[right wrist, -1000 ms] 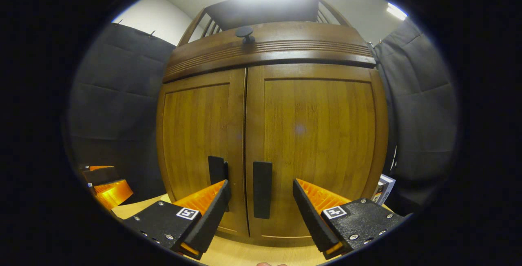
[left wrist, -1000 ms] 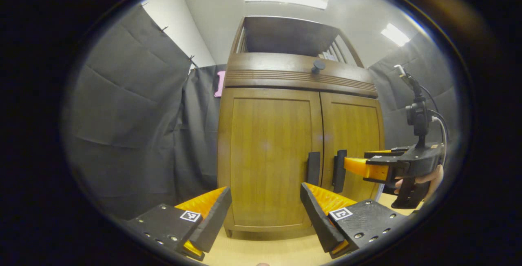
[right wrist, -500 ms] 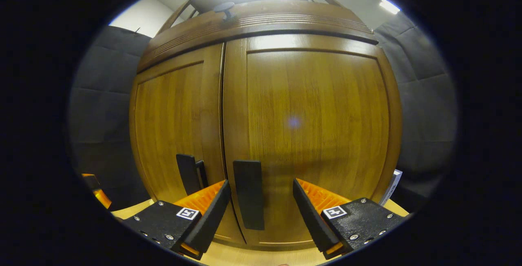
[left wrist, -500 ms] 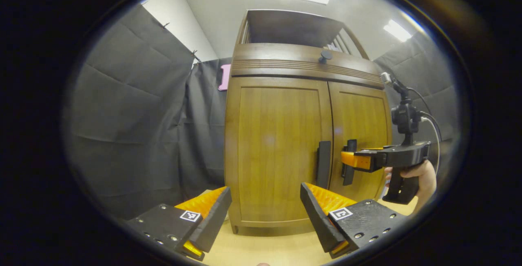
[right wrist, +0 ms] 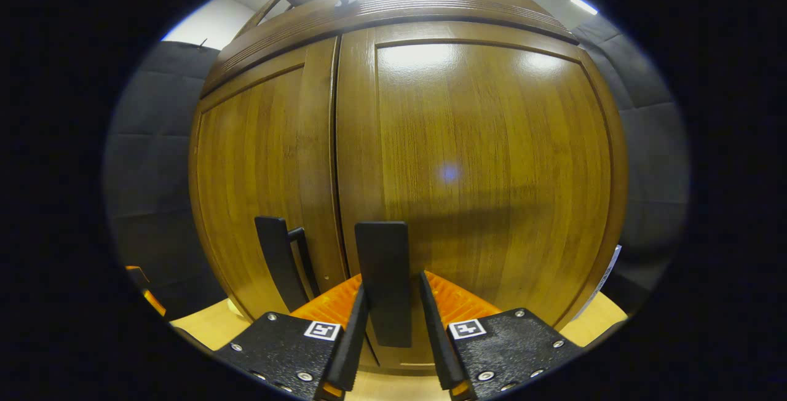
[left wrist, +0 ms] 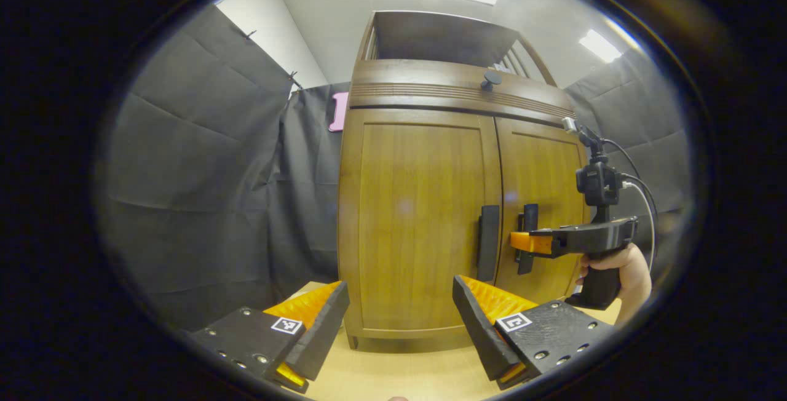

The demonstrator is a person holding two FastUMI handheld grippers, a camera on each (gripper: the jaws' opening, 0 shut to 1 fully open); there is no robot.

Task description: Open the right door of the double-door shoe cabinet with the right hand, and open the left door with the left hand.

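Note:
The wooden shoe cabinet stands in front with both doors shut. In the right gripper view, my right gripper (right wrist: 390,321) is shut on the right door's dark vertical handle (right wrist: 384,278), one finger pressed on each side. The left door's handle (right wrist: 275,259) stands free beside it. In the left gripper view, my left gripper (left wrist: 399,321) is open and empty, well short of the left door (left wrist: 418,222) and its handle (left wrist: 487,243). There the right gripper (left wrist: 522,242), held by a hand (left wrist: 621,266), sits at the right handle (left wrist: 527,238).
A dark round knob (left wrist: 490,79) sticks out of the cabinet's top band, with a slatted rack above. Black cloth walls close in on both sides. The pale wood floor (left wrist: 399,376) lies below. A white box (right wrist: 605,272) stands by the cabinet's right foot.
My right gripper moved forward to the right door's handle and shut its fingers on it. My left gripper stayed open and hardly shifted. Both doors remain shut.

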